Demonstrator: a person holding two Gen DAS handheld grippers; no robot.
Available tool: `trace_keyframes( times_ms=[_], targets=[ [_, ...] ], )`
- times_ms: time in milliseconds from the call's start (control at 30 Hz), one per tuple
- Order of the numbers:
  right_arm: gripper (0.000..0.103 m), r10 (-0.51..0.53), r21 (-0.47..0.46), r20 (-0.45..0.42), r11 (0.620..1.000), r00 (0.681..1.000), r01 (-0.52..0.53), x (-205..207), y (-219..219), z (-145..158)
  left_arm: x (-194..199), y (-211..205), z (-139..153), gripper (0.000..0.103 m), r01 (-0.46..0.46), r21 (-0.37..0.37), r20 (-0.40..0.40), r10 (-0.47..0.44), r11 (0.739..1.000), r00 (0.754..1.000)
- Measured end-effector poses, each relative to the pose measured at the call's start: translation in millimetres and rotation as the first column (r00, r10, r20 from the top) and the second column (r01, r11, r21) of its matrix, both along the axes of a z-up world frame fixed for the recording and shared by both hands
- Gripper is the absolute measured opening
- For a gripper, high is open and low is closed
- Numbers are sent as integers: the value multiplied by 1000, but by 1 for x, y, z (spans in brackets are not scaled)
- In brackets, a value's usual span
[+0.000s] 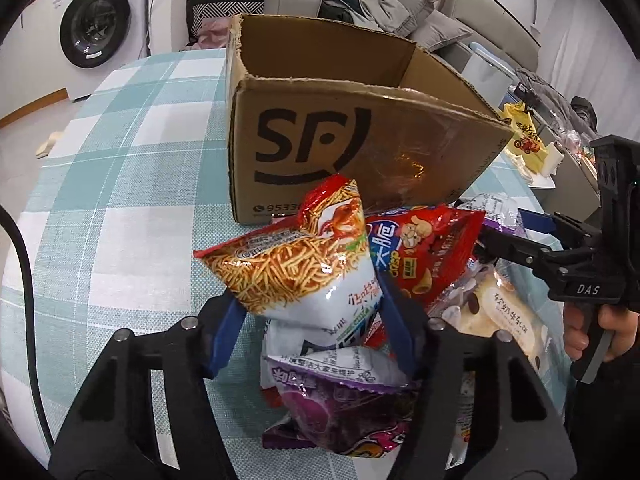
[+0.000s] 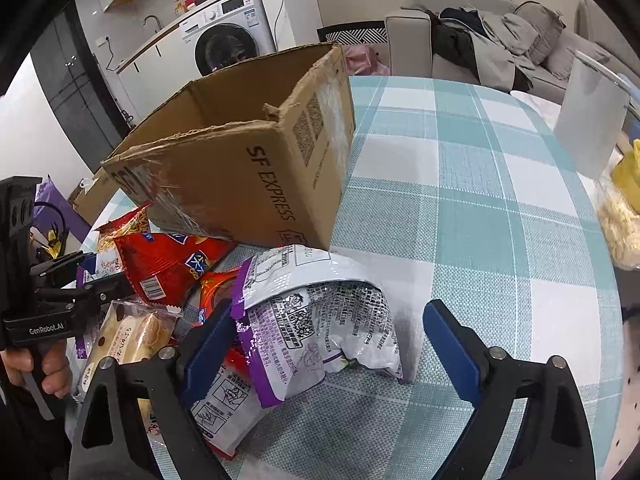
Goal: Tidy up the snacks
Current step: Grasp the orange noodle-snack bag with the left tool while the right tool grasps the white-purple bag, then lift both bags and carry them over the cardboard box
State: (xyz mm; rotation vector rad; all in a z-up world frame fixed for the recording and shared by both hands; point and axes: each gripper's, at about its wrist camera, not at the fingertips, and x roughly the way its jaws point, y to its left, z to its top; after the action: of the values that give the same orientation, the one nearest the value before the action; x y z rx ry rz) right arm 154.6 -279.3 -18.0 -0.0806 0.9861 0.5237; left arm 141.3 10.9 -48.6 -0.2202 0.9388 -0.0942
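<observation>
Cardboard box (image 1: 360, 136) stands empty at twelve o'clock of the snack pile. Noodle-snack bag (image 1: 296, 264) is clamped by the left tongs (image 1: 310, 316); right tongs (image 2: 328, 344) gape wide over a purple-edged packet (image 2: 320, 320). Lifting into the box is judged next.

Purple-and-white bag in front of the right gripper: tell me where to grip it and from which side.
Grip the purple-and-white bag across its puffed middle, coming down from above and the near side. It lies back-up and humped on the table, its right flank clear; the right gripper already straddles it, open.
</observation>
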Motion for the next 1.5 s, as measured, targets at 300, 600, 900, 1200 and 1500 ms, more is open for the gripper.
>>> trace_keyframes(
  times_ms=[300,600,900,1200,1500],
  targets=[
    [80,24,-24,34,999,999,-24,-6,6,5,-2,-1,1,56,10,-12,21,-9,1000,1000],
    [72,22,4,34,1000,999,-22,-5,2,7,-7,-2,6,55,13,-4,41,-12,1000,999],
    [52,-1,12,52,1000,999,0,-1,-5,8,-10,-2,11,54,11,0,54,-11,1000,998],
    [46,-2,42,61,999,998,0,-1,-10,12,-15,-2,20,54,1,20,92,-3,1000,996],
    [40,-1,62,70,998,998,-4,-3,-14,18,-22,-2,33,54,-5,29,127,1,1000,992]
  ],
)
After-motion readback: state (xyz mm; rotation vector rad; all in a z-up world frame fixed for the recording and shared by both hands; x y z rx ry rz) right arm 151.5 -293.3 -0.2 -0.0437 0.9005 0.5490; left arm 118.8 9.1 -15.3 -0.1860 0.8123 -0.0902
